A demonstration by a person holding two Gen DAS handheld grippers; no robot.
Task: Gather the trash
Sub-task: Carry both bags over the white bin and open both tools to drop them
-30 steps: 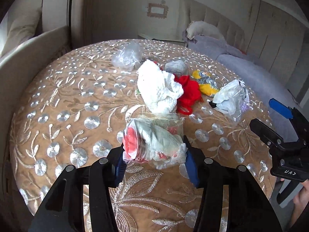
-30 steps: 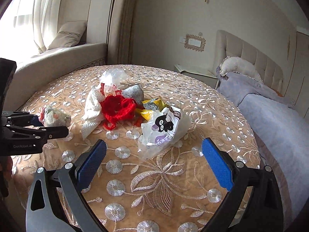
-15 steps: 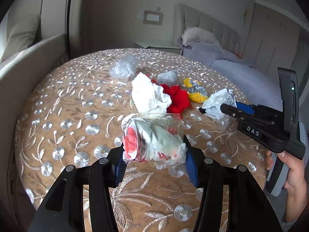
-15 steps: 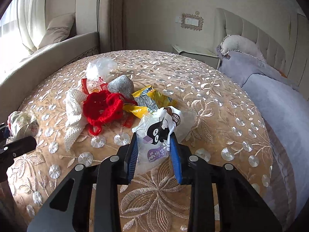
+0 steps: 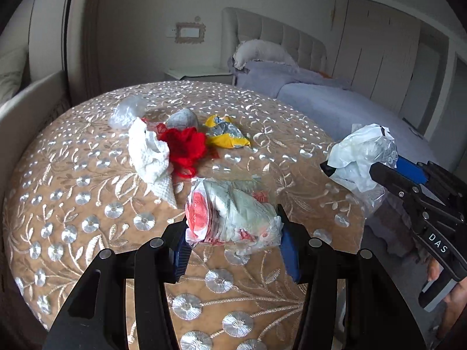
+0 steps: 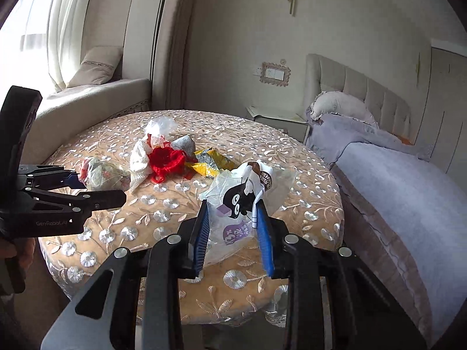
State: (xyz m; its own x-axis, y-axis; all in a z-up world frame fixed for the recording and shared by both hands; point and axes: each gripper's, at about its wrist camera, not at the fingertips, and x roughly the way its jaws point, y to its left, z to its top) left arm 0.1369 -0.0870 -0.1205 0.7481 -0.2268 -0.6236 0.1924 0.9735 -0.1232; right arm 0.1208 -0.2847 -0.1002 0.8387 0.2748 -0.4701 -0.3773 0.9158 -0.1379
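Observation:
My left gripper (image 5: 233, 242) is shut on a crumpled white and red plastic wrapper (image 5: 230, 218), held above the round table (image 5: 73, 204). My right gripper (image 6: 233, 233) is shut on a white plastic bag with a black cartoon face (image 6: 239, 201), lifted off the table; it also shows in the left wrist view (image 5: 362, 157). A pile stays on the table: a white paper towel (image 5: 149, 151), a red mesh tangle (image 5: 184, 145), a yellow snack wrapper (image 5: 227, 134), a grey lump (image 5: 182, 118) and a clear plastic bag (image 5: 125, 113).
The table has a gold embroidered cloth. A bed with a grey blanket (image 6: 408, 180) stands to the right. A cushioned window seat (image 6: 96, 99) is at the far left. A nightstand (image 5: 198, 73) stands behind the table.
My right gripper closed on the cartoon bag and lifted it off the table, back toward the right edge. My left gripper kept its wrapper and rose a little.

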